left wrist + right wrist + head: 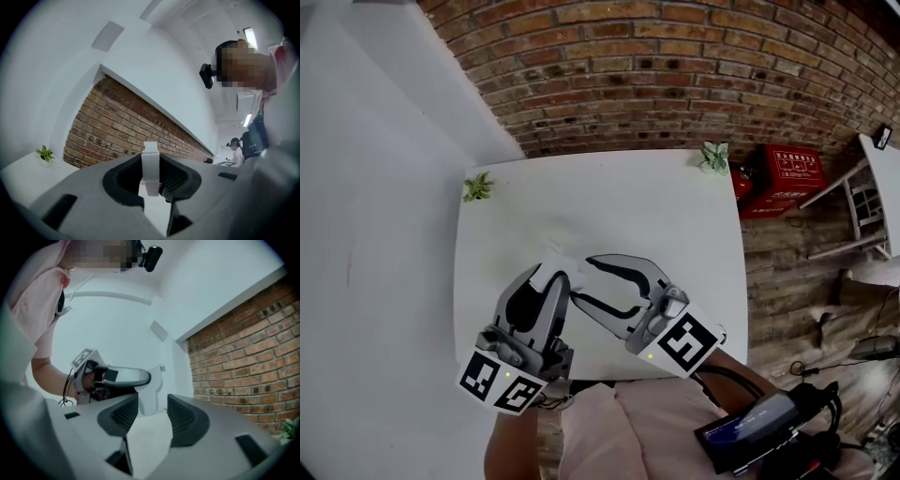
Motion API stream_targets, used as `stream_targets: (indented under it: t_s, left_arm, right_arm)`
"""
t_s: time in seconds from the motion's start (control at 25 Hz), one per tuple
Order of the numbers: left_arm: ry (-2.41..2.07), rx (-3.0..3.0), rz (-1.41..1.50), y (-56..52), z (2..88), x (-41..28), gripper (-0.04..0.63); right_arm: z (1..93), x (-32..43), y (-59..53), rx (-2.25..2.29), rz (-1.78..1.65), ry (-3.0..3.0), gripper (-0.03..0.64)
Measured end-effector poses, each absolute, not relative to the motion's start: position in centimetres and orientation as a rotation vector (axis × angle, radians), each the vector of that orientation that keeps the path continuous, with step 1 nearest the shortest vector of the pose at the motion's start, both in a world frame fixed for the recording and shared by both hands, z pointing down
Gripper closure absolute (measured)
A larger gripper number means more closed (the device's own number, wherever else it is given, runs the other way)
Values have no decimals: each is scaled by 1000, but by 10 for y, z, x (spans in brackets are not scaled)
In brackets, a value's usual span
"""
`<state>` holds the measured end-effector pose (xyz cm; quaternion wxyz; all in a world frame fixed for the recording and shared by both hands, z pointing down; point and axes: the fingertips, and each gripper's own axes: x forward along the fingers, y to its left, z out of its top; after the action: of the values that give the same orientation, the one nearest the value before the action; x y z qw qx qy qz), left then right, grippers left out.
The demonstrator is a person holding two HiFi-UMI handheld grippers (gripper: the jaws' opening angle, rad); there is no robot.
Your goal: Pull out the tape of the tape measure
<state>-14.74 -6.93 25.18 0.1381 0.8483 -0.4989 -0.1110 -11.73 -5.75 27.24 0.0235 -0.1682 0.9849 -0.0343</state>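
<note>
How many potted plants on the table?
2. One plant sits at the far left corner of the table, the other plant at the far right corner. The near edge is partly covered.

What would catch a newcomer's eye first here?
Two grey hand-held grippers with black-and-white marker cubes meet over the near part of a white table: the left gripper is clamped on a small white tape measure, and the right gripper stands open facing it. Behind the table runs a red brick wall; on the far corners sit a left plant and a right plant.
</note>
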Motion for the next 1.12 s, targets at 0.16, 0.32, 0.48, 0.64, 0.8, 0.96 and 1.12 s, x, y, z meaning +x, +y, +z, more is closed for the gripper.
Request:
stream_targets:
  t_s: [0.16,0.32,0.48,0.64,0.8,0.96,1.12]
  left_arm:
    - [-1367,2573,-211,-70,252,-143,491]
    - [-1242,2750,-76,-63,256,-132,492]
    - [-1143,2841,-6,-55,262,-120,492]
    - [-1101,2884,26,-51,269,-115,492]
    - [-1063,2860,120,-44,287,-111,492]
    - [-1034,2911,185,-39,296,-107,492]
    - [-1004,2961,247,-33,305,-104,492]
  right_arm:
    - [267,-107,-57,-460,-210,3067,419]
    - [264,-95,-57,-384,-324,3071,422]
    - [261,-83,-63,-361,-426,3049,426]
    - [263,-78,-67,-356,-620,3025,436]
    - [268,-82,-63,-324,-755,3027,448]
    - [277,-85,-61,-290,-920,2997,453]
    - [290,-88,-59,-266,-1082,2953,459]
